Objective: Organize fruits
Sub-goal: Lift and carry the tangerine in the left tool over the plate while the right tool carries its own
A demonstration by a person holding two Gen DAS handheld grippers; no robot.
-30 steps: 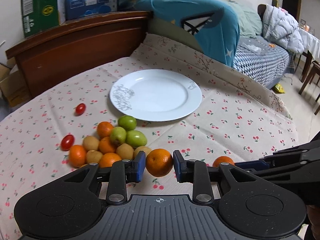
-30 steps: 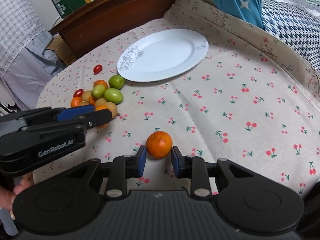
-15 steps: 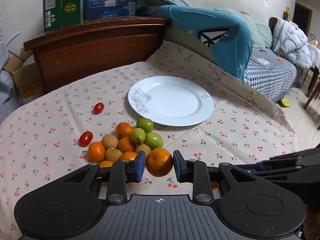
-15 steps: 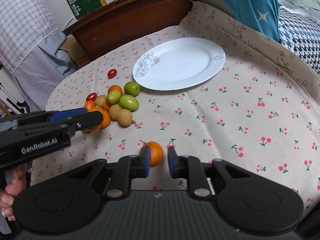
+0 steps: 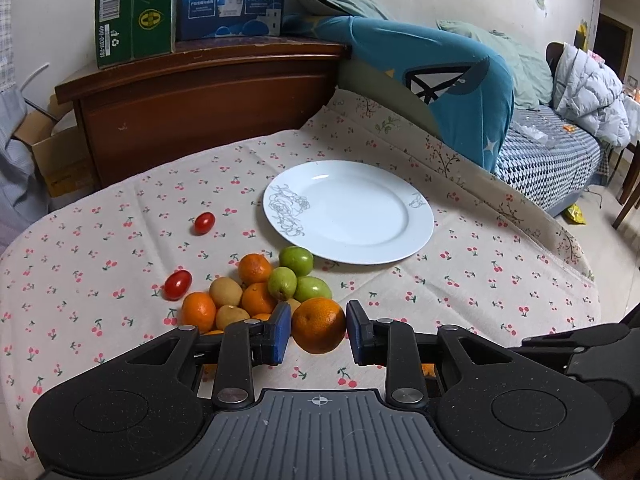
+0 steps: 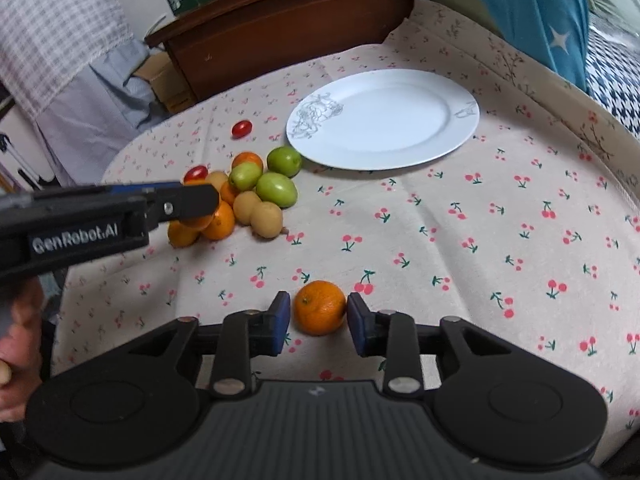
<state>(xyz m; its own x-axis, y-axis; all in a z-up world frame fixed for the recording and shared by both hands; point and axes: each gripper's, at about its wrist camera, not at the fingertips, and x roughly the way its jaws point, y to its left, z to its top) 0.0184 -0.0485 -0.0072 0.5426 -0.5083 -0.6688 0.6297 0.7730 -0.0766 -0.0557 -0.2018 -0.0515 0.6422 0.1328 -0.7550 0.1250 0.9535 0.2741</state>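
My left gripper [image 5: 319, 334] is shut on an orange [image 5: 319, 325], held over the near side of the fruit pile [image 5: 260, 288]. The right wrist view shows that gripper [image 6: 200, 200] from the side above the pile [image 6: 248, 188]. My right gripper [image 6: 319, 320] has its jaws opening. A second orange [image 6: 320, 307] lies on the cherry-print cloth between its blue pads, with thin gaps on both sides. The white plate [image 5: 400, 248] [image 6: 384, 120] beyond the pile has nothing on it. Two cherry tomatoes [image 5: 204, 223] [image 5: 177, 285] lie left of the pile.
A dark wooden headboard [image 5: 200, 100] with cardboard boxes [image 5: 136, 8] on top stands behind the table. A blue cushion [image 5: 440, 80] and a bed are at the right. A person's hand [image 6: 16, 340] holds the left gripper at the left edge.
The right jaws were narrow half a second ago with the orange ahead of their tips. Now they stand wider with the orange between them. The left gripper kept its orange.
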